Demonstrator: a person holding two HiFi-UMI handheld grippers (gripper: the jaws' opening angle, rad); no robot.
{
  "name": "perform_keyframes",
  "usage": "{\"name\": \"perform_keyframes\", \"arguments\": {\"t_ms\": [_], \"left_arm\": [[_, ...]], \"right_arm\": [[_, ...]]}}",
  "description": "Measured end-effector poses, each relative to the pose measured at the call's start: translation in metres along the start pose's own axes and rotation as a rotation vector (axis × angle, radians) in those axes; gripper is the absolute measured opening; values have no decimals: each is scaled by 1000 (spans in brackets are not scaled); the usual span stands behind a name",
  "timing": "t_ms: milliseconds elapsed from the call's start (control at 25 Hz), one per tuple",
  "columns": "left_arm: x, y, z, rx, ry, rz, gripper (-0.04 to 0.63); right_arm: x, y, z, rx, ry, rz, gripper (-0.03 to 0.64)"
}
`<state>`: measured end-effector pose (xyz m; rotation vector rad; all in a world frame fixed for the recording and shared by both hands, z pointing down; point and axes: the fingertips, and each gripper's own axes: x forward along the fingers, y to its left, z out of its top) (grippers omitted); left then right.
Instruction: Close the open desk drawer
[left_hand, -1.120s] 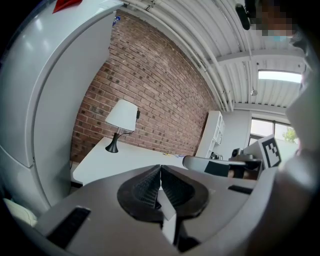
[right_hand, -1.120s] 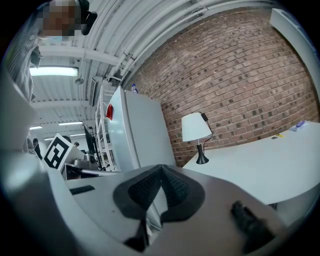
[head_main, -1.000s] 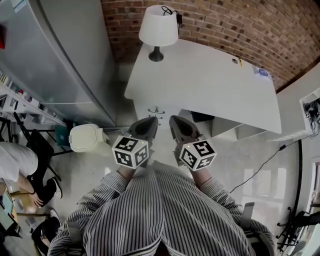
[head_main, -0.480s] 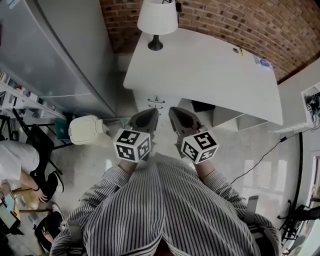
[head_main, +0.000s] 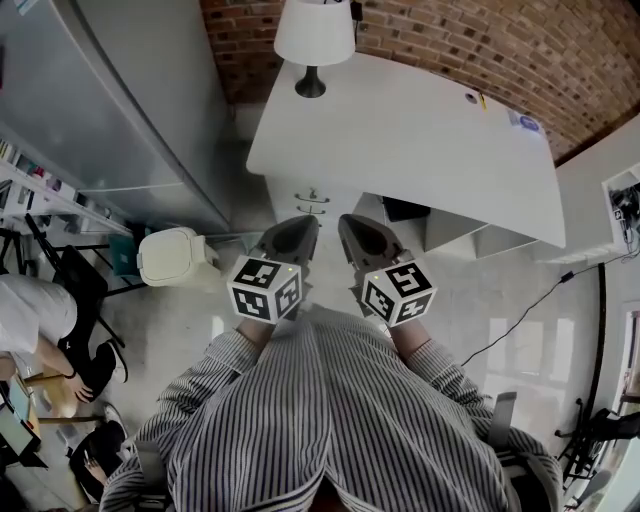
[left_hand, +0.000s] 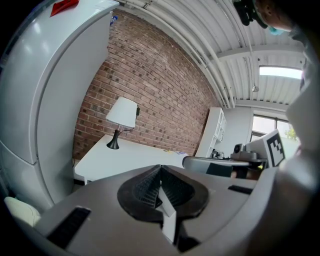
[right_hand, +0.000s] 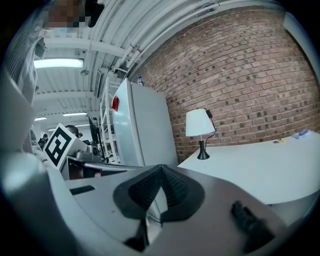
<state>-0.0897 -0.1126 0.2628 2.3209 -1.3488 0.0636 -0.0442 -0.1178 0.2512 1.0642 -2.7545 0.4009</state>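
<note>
The left tongs (head_main: 299, 230) and right tongs (head_main: 352, 227) are held side by side in front of a striped shirt (head_main: 330, 420), both aimed toward 12 o'clock. In each gripper view the ribbed pads are pressed together at the tip with nothing between them: the left tongs are empty, and so are the right.

Just past the tips, at 12 o'clock, a drawer stack (head_main: 311, 203) with two small handles shows beneath the near edge of a white desk (head_main: 420, 150). The tongs are close to it but not touching. How far any drawer stands out cannot be told from above.

At 1 o'clock from the right tongs, a dark opening (head_main: 405, 210) sits under the desk edge. A white table lamp (head_main: 314, 35) stands on the desk's far left corner at 12 o'clock, against a brick wall (head_main: 450, 40). A tall pale fridge (head_main: 120, 110) fills 10 o'clock. A white bin (head_main: 172, 258) sits on the floor at 9 o'clock of the left tongs.
</note>
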Motion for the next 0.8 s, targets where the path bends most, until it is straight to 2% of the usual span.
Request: {"name": "perform_keyframes", "arguments": {"t_ms": [480, 800], "left_arm": [[-3, -12, -13, -13, 48, -56, 12], [-8, 5, -25, -36, 115, 8, 12]], "right_arm": [[-4, 1, -5, 4, 14, -11, 17], [8, 12, -6, -8, 34, 16, 17]]}}
